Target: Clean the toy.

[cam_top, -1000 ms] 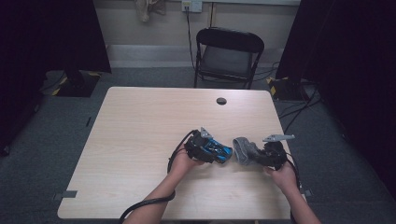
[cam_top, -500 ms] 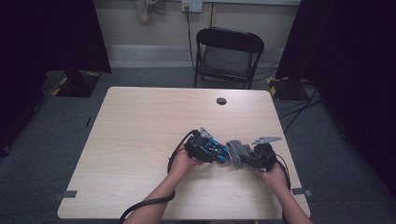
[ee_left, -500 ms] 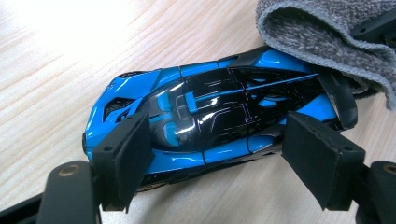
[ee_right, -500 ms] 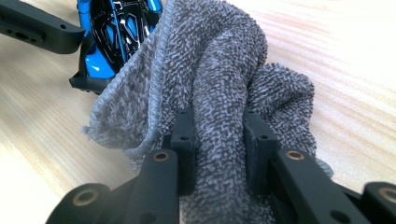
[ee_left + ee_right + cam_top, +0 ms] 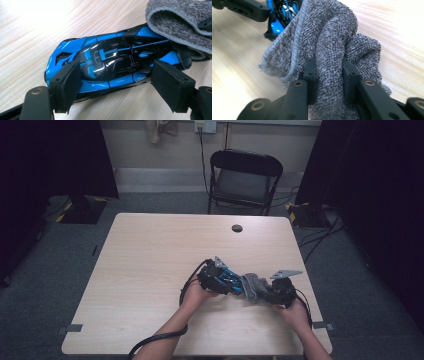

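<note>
A blue and black toy car (image 5: 112,60) lies between the pads of my left gripper (image 5: 117,85), which is shut on its sides just above the wooden table (image 5: 150,270). In the high view the car (image 5: 228,278) sits low and right of the table's middle, in the left gripper (image 5: 225,281). My right gripper (image 5: 329,75) is shut on a bunched grey terry cloth (image 5: 332,37). The cloth (image 5: 175,22) drapes over one end of the car (image 5: 279,15). From above, the cloth (image 5: 252,287) bridges the two grippers, with the right gripper (image 5: 264,293) close beside the left.
A small dark round grommet (image 5: 237,228) sits near the table's far edge. A black folding chair (image 5: 243,177) stands behind the table. Cables trail from both grippers over the near edge. Dark curtains hang at both sides.
The right hand has moved left with the cloth, from a small gap away to resting against the car's end. The left hand and the car have kept still.
</note>
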The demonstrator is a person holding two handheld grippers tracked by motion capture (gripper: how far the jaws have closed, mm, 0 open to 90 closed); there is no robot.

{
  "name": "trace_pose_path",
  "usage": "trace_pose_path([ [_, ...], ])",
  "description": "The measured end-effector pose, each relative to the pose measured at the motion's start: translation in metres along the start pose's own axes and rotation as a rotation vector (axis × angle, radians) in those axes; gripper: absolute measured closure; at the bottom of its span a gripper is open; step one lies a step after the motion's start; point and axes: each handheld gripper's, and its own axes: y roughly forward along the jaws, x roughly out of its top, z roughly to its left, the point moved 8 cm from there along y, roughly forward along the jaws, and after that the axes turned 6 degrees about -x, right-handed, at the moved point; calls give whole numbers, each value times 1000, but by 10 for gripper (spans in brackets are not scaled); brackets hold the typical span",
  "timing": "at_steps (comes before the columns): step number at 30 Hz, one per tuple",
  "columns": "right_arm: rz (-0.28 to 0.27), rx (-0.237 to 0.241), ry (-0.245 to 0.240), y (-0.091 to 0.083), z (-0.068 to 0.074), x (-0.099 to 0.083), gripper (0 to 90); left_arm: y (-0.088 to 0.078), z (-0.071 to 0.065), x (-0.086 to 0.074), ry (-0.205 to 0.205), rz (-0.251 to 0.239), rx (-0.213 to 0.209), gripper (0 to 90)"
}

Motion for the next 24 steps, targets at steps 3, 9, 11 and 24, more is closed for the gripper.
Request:
trace_pose_path([
  [3,-2,10,-3,-2,3,-2,705,0,0,0,1,0,2,238],
  [9,-2,28,-14,-4,12,-6,706,0,0,0,0,2,3,238],
  [11,2,33,-19,-5,14,-7,706,0,0,0,-3,1,2,238],
  [24,16,84,-51,-9,32,-11,707,0,0,0,0,2,7,237],
])
